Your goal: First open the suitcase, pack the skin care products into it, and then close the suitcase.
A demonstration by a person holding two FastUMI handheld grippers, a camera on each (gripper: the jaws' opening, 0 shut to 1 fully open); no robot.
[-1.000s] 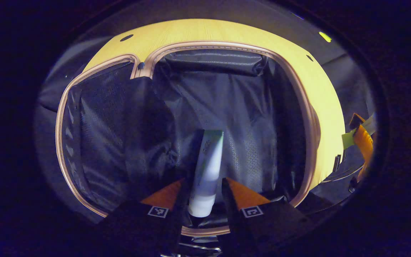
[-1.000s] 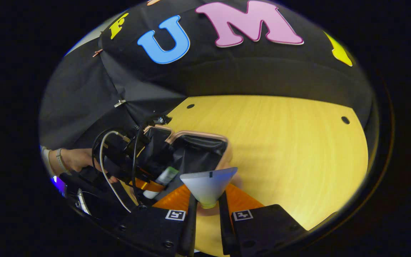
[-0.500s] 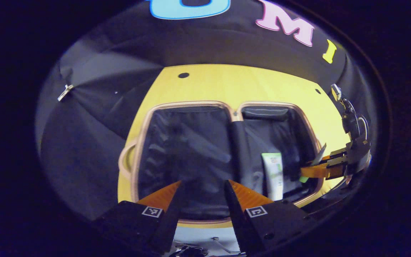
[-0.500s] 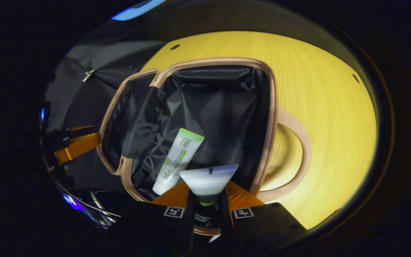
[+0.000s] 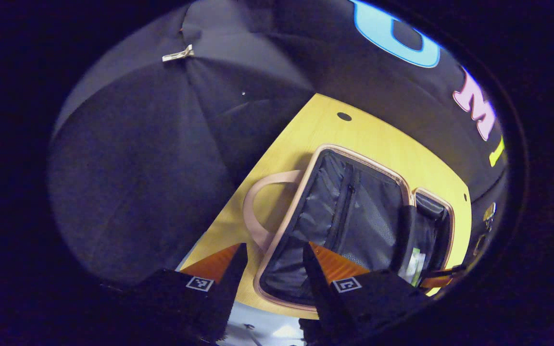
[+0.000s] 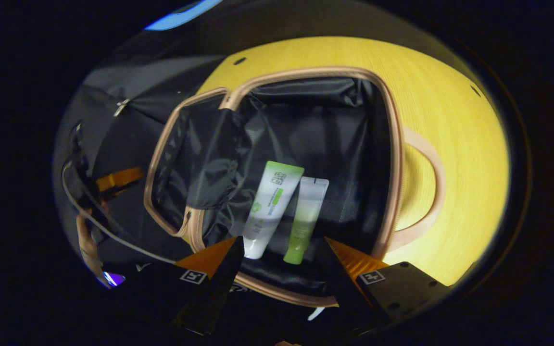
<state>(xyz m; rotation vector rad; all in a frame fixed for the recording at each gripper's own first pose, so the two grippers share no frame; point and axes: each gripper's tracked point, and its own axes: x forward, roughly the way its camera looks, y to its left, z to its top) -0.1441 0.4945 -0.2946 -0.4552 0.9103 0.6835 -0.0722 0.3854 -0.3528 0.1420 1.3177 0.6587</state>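
Note:
The suitcase (image 6: pixel 393 158) lies open on the yellow table (image 6: pixel 455 120), its dark lining showing. In its nearer half, seen in the right gripper view, a white tube with a green end (image 6: pixel 270 209) and a smaller green tube (image 6: pixel 306 218) lie side by side. My right gripper (image 6: pixel 282 242) hovers open just above their caps, touching neither. In the left gripper view the suitcase (image 5: pixel 306 192) sits ahead with its mesh-pocket half (image 5: pixel 354 226) nearest. The white tube (image 5: pixel 415 266) shows in the far half. My left gripper (image 5: pixel 274 247) is open over the suitcase's rim, holding nothing.
A tan carry handle (image 6: pixel 433 192) sticks out of the suitcase onto the table; its twin handle (image 5: pixel 258 211) shows in the left gripper view. The other gripper (image 6: pixel 113 180) and the hand holding it (image 6: pixel 84 230) are off to the left. Black cloth walls ring the table.
My left gripper let go of the white tube in the suitcase and drew back to the left. My right gripper came over the suitcase, opened and dropped the small green tube beside it.

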